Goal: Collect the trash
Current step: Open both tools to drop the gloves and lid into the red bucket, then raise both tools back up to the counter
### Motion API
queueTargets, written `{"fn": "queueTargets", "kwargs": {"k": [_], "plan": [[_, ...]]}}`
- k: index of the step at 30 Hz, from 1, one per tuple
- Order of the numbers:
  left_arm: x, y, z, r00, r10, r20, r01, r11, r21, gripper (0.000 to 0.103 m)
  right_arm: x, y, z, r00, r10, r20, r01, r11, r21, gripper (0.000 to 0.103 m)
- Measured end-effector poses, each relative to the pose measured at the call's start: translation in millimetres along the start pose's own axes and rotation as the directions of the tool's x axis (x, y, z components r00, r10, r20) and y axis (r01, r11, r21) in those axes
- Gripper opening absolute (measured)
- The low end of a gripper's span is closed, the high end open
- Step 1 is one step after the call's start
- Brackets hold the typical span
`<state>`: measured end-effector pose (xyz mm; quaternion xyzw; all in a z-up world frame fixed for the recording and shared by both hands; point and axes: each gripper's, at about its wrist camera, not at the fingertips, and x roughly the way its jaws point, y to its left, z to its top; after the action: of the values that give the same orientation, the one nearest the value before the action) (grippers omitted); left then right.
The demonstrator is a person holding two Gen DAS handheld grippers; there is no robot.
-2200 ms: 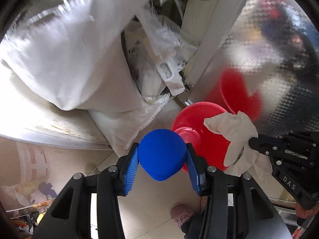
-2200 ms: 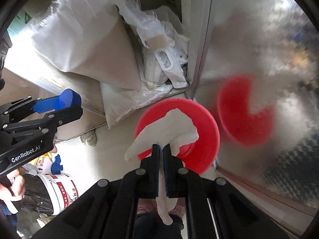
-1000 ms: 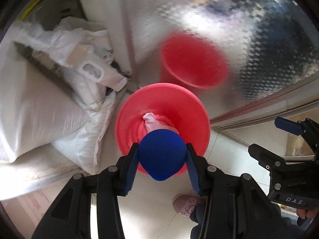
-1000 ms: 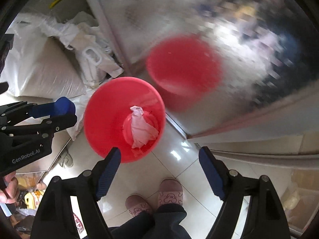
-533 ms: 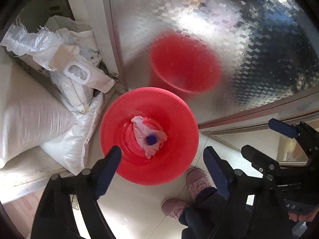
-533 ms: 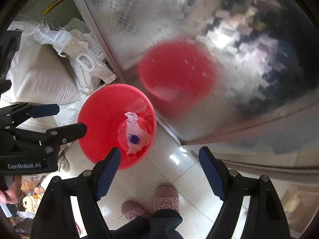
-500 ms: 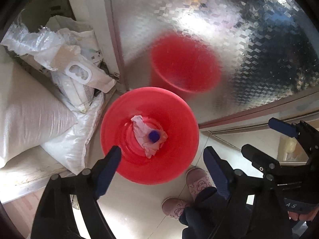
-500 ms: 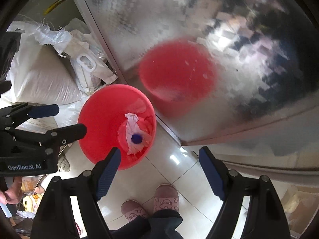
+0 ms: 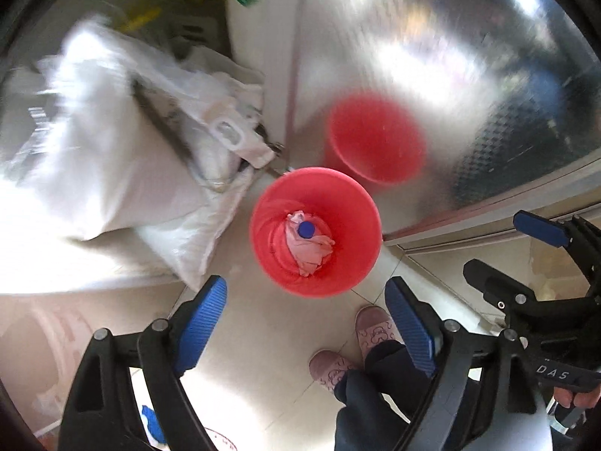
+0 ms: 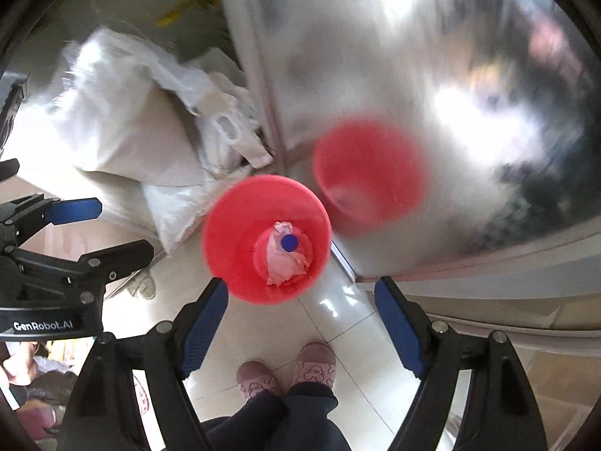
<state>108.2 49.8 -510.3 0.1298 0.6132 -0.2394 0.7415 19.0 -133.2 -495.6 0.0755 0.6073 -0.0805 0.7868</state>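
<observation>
Two handheld tools hover above a tiled floor, both looking straight down. The left tool has its blue-padded jaws spread wide and holds nothing. The right tool is likewise spread wide and empty.

Below them stands a red bin on the floor, just beside a shiny metal panel that shows a blurred red reflection of it. At the bottom of the bin lies a crumpled pale tissue, and a small blue cap rests on top of it. In the right view the same bin sits between the jaws, with the tissue and cap inside.

White woven sacks lean near the bin's left side, and the person's pink slippers stand just behind it.

Both pieces of trash appear collected, so this part of the task looks done. The risks are small. The bin is light and close to the feet, so a careless step or a swinging tool could knock it over and spill the contents. Both views are smeared, hinting at quick movement, which makes clipping the rim or the metal panel more likely.
</observation>
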Motion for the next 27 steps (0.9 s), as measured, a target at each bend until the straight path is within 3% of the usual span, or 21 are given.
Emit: {"fn": "queueTargets", "kwargs": {"k": [8,13,19,25,27], "plan": [[-128,6,-11,0.999,0.031,0.036,-0.028,0.995,-0.094,0.085,-106,28,17,0.998,0.034,0.055,-0.029,0.995,-0.09,0.079],[-206,5,-8,0.995,0.059,0.082,-0.048,0.991,-0.126,0.087,-177,44,33,0.991,0.037,0.132,-0.021,0.992,-0.122,0.079],[-288,0,9,0.981,0.08,0.178,-0.057,0.989,-0.134,0.09,-251,52,57,0.973,0.038,0.226,-0.008,0.991,-0.132,0.079],[-355,-10,32,0.957,0.106,0.271,-0.081,0.991,-0.102,0.103,-312,50,74,0.949,0.005,0.316,0.027,0.995,-0.097,0.079],[-370,-15,39,0.948,0.1,0.301,-0.079,0.993,-0.083,0.103,-326,46,80,0.941,-0.001,0.339,0.033,0.996,-0.088,0.079]]}}
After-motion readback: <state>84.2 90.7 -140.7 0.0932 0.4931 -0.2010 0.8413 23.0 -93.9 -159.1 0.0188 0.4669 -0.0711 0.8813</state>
